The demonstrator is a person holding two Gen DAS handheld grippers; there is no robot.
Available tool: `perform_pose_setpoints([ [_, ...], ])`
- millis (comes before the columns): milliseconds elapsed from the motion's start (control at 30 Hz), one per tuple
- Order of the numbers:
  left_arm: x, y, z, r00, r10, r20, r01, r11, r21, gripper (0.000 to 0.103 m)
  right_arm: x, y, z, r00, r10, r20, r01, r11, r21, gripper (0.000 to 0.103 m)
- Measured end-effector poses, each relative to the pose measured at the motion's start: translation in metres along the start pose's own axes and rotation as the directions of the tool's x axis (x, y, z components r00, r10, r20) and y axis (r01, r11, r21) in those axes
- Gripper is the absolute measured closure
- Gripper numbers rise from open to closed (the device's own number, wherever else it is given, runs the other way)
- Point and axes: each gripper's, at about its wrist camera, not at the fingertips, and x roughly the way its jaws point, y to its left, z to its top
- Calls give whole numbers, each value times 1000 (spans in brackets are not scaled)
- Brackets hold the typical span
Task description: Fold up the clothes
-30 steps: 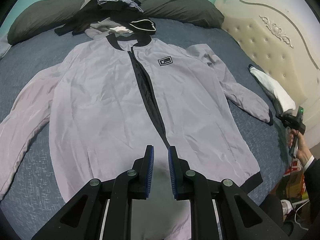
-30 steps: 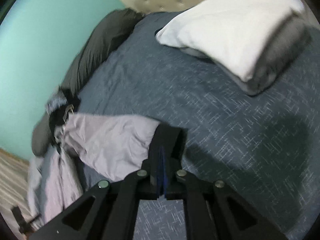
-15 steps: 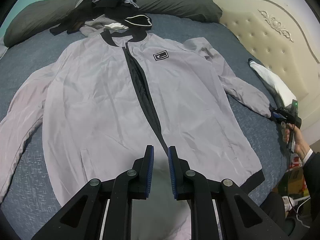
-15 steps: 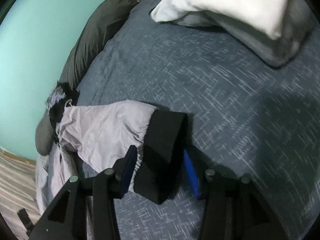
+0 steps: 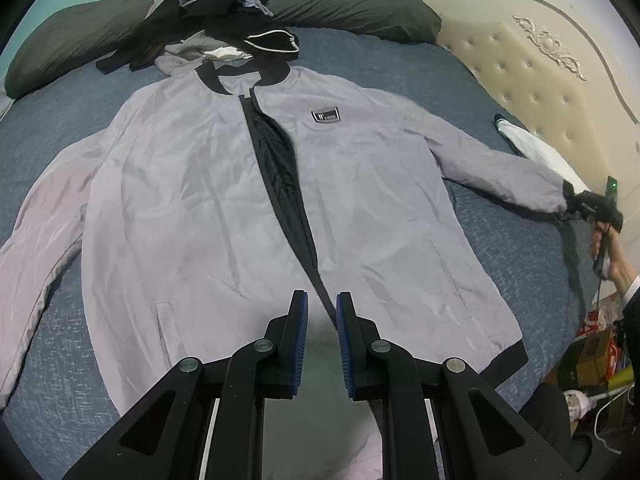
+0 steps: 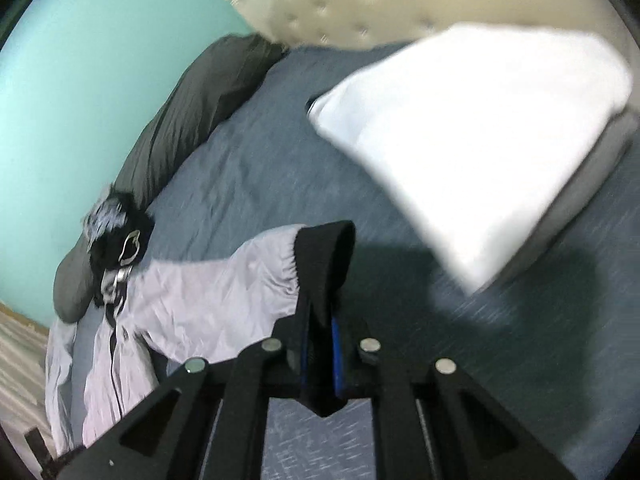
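While the grey jacket lay spread face up on the blue bed, collar toward the dark pillows and hem toward the person, one sleeve was drawn straight out sideways from the jacket toward the cream headboard. That sleeve's black cuff was clamped between the pads of the right gripper, whose jaws were closed narrowly on the fabric. The left gripper was held above the jacket's hem at the front opening, its jaws a small gap apart and nothing seen between them. The jacket's long axis ran from hem to collar, straight away from the left gripper; the held sleeve lay across that axis. The right hand was judged the nearer to the sleeve and the one placed to carry it back across the jacket's chest. The other sleeve lay slack beside the jacket's opposite edge. A loose heap of clothes was piled just beyond the jacket's collar, and a white pillow lay beyond the cuff. No containers were seen.
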Motion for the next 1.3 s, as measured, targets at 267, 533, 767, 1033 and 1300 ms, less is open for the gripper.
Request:
perform_pose_setpoints([
  [267, 3, -7, 3, 1000, -8, -4, 8, 1000, 7, 87, -9, -4, 15, 999, -30, -35, 29, 999, -22, 95],
  [533, 12, 1, 2, 1000, -6, -9, 6, 1000, -17, 87, 14, 0, -4, 993, -81, -81, 78, 996, -39, 95],
  [767, 44, 3, 28, 1000, -22, 8, 22, 999, -26, 87, 18, -11, -11, 989, -122, -86, 118, 992, -49, 95],
  [1033, 101, 6, 77, 997, -67, 29, 69, 996, -53, 87, 23, -9, -12, 982, -166, -85, 158, 983, -92, 78],
  [1300, 154, 22, 122, 997, -61, 39, 66, 989, -132, 87, 17, -12, -15, 984, -169, -51, 161, 978, -132, 75],
])
